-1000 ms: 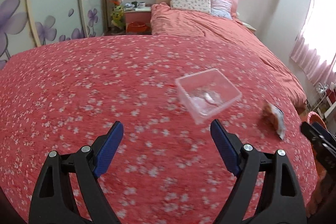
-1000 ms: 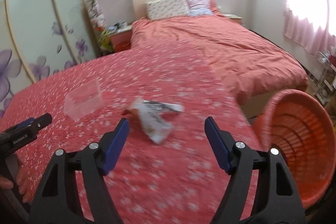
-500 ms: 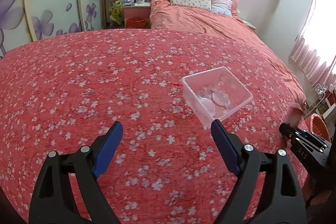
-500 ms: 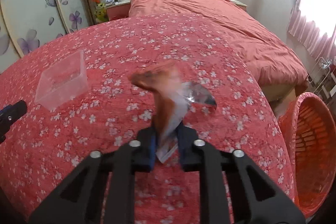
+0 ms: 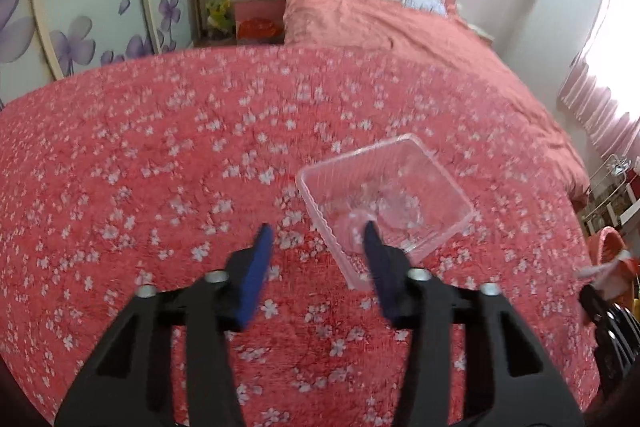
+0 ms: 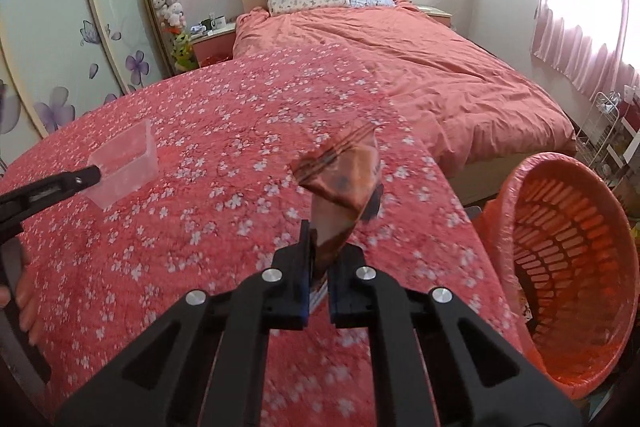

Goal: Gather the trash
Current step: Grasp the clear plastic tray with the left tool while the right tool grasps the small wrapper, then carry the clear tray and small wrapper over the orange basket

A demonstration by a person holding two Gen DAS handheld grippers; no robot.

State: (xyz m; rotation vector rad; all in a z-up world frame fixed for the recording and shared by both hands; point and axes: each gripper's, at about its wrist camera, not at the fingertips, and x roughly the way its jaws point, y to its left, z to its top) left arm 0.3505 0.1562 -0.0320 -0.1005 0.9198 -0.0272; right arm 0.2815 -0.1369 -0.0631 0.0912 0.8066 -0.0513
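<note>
While both hands work over the bed, entries run near to far:

Right hand-held gripper [image 6: 319,277]: clamped tight on the lower end of a brown snack wrapper [image 6: 343,187]; wrapper stands up out of the jaws toward 12 o'clock, lifted clear of the bedspread [image 6: 200,131].

Left hand-held gripper [image 5: 316,247]: jaws closing, partly open; the near left wall of the clear plastic container [image 5: 384,199] sits between the fingers, right finger inside the tub, left finger outside. Pads not yet seen pressing.

Clear plastic container: on the bedspread at about 1 o'clock from the left gripper, open side up, long axis running toward 1–2 o'clock. Left hand far nearer than right.

Orange basket [image 6: 568,267]: beside the bed at 3 o'clock of the right gripper, mouth tipped toward the camera, some scrap inside.

Key relation: wrapper must travel right toward 3 o'clock to drop in the basket; judged a short swing.

Far: pillows, headboard, nightstand at 12 o'clock.
</note>
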